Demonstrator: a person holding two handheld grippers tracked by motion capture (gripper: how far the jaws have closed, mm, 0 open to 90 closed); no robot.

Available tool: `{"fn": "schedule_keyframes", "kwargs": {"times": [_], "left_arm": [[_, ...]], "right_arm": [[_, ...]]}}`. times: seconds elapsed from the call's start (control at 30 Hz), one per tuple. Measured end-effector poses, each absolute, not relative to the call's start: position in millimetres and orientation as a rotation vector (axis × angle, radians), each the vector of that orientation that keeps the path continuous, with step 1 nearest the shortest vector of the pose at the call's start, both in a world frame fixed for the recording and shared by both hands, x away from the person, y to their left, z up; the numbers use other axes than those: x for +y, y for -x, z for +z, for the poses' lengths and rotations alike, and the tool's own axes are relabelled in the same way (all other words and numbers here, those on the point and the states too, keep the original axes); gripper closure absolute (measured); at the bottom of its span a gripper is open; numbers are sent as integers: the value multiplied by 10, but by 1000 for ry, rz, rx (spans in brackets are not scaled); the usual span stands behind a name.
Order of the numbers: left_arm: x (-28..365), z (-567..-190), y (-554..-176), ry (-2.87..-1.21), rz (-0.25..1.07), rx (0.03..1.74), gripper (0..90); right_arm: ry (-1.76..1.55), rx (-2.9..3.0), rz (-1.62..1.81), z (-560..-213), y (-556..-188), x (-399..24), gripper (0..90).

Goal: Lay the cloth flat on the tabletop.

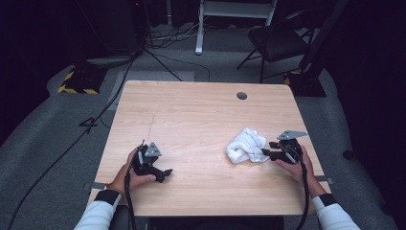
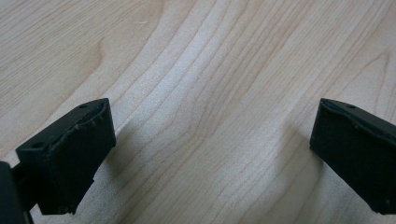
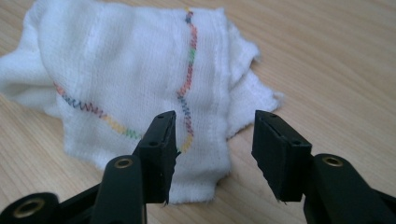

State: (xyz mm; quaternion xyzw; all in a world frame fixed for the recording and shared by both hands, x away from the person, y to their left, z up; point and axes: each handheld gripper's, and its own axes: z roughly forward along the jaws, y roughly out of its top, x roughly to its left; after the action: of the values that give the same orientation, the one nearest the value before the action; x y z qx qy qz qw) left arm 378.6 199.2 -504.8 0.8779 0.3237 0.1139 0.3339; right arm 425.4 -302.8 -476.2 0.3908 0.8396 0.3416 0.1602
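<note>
At the near edge of the table (image 1: 201, 191), the left gripper (image 1: 163, 173) is held low over bare wood, well apart from the work; its jaws are spread wide with nothing between them, as is seen along the left gripper (image 2: 212, 154) itself. On the right, the right gripper (image 1: 266, 152) is brought up to the near edge of the cloth (image 1: 245, 145), a crumpled white piece lying on the right half of the table. Along the right gripper (image 3: 212, 156), the jaws are seen parted and empty, with the hem of the cloth (image 3: 140, 88) lying partly between and just beyond them; a line of coloured stitching (image 3: 187, 88) is seen running towards the gap. The step in hand is judged to be a grasp of the cloth's near edge. It is best done if the jaws are lowered to the wood, pushed slightly further under and over the hem, and closed on a single layer, so that the cloth can be lifted or spread without bunching.
</note>
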Motion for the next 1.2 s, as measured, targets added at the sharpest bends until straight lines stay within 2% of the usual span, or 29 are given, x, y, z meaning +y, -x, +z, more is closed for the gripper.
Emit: {"fn": "schedule_keyframes", "kwargs": {"times": [0.1,0.13,0.2,0.3,0.33,0.37,0.77,1.2], "left_arm": [[1992,-5047,-3786,-2293,299,844,3],[1992,-5047,-3786,-2292,299,845,3],[1991,-5047,-3784,-2291,299,846,3],[1992,-5046,-3786,-2293,302,844,3],[1992,-5047,-3786,-2292,299,845,3],[1992,-5047,-3786,-2292,299,844,3],[1978,-5047,-3781,-2287,304,853,4],[1903,-5046,-3774,-2292,294,835,9]], "right_arm": [[-1115,2422,950,-4808,-4246,-3023,512],[-1113,2448,933,-4862,-4247,-3027,600],[-1115,2465,955,-4878,-4253,-3044,644],[-1087,2475,950,-4866,-4244,-3043,797],[-1087,2475,950,-4866,-4244,-3043,797],[-1061,2478,950,-4847,-4230,-3042,850],[-1031,2376,1030,-4577,-4232,-3130,869],[-955,2294,1110,-4298,-4333,-2983,871]]}}
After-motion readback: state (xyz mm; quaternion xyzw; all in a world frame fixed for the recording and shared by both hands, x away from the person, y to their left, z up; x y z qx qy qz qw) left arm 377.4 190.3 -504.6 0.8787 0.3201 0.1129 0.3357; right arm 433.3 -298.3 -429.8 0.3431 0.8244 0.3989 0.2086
